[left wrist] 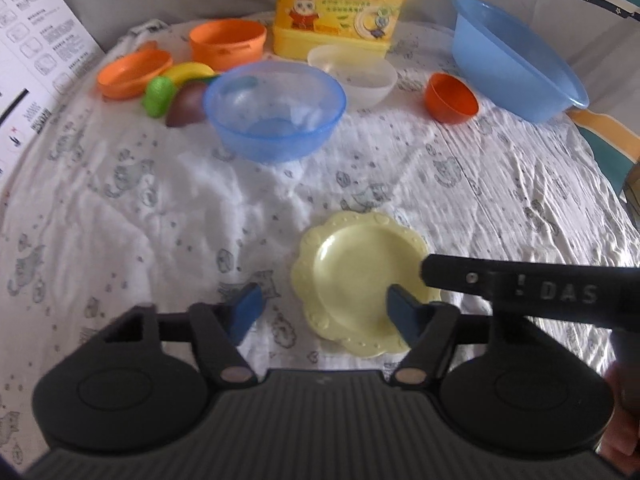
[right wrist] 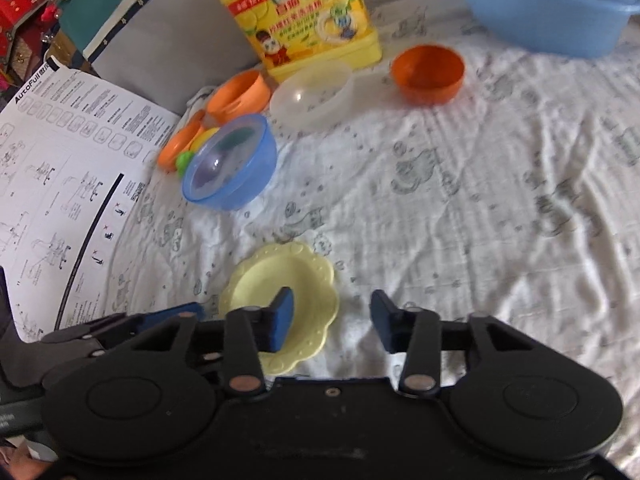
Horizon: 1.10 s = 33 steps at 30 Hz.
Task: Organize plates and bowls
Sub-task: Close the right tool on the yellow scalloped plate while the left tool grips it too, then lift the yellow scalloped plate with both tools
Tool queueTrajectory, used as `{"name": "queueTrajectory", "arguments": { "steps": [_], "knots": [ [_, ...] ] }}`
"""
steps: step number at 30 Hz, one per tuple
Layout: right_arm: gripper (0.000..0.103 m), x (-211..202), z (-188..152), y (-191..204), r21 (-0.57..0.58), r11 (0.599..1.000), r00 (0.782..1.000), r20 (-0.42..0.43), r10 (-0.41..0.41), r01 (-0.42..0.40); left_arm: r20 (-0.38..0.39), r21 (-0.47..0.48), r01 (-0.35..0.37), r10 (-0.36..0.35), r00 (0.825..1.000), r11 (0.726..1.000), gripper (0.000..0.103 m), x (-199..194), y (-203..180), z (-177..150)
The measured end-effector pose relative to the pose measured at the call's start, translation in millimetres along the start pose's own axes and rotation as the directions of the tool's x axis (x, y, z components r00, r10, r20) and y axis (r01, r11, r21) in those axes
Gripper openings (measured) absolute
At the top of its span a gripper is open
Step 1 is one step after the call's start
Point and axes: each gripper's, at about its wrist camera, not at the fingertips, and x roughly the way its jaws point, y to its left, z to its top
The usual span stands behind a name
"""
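A pale yellow scalloped plate (left wrist: 356, 276) lies flat on the printed white cloth. My left gripper (left wrist: 326, 312) stands open across its left rim. Its right pad (left wrist: 404, 312) is over the plate and its left pad is over the cloth. A black finger of my right gripper (left wrist: 500, 284) reaches in over the plate's right side. In the right wrist view my right gripper (right wrist: 332, 316) is open astride the plate's (right wrist: 308, 296) right rim, its left pad (right wrist: 282, 320) above the plate. Neither gripper's pads visibly press the plate.
Further back stand a blue bowl (left wrist: 274, 108), a clear bowl (left wrist: 356, 76), a small orange bowl (left wrist: 450, 98), an orange bowl (left wrist: 228, 42), an orange plate (left wrist: 134, 72) and toy fruit (left wrist: 176, 94). A large blue basin (left wrist: 516, 60), a yellow detergent bottle (left wrist: 340, 4) and an instruction sheet (right wrist: 60, 168) border them.
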Motion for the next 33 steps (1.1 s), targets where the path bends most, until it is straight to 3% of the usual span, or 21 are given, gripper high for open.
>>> {"name": "queueTrajectory", "arguments": {
  "steps": [6, 9, 11, 15, 23, 27, 33],
  "knots": [
    [0.024, 7, -1, 5, -0.009, 1.000, 1.000, -0.007, 0.027, -0.027, 0.010, 0.022, 0.016, -0.017, 1.000, 1.000, 0.055, 0, -5, 0],
    [0.024, 9, -2, 9, -0.028, 1.000, 1.000, 0.003, 0.013, -0.013, 0.020, 0.038, -0.003, 0.003, 1.000, 0.999, 0.050, -1, -8, -2],
    [0.024, 10, -2, 9, -0.029, 1.000, 1.000, 0.009, 0.007, -0.007, 0.029, 0.033, -0.020, 0.019, 0.999, 0.999, 0.041, -2, -7, -3],
    [0.022, 12, 0, 10, -0.052, 0.999, 1.000, 0.021, 0.001, 0.000, 0.026, 0.005, 0.005, -0.005, 1.000, 1.000, 0.040, -2, 1, -1],
    [0.022, 16, -3, 14, -0.158, 0.987, 0.997, 0.079, -0.005, 0.018, 0.036, 0.031, -0.020, 0.018, 0.999, 0.999, 0.039, 0, -3, -3],
    [0.022, 13, -1, 22, -0.142, 0.988, 0.996, 0.065, -0.055, 0.064, 0.035, 0.021, -0.035, 0.034, 0.999, 0.999, 0.035, -2, -3, -3],
    [0.021, 5, -3, 14, -0.061, 0.996, 0.997, 0.051, -0.059, 0.062, 0.037, 0.013, -0.022, 0.022, 0.999, 1.000, 0.029, -6, -5, -3]
  ]
}}
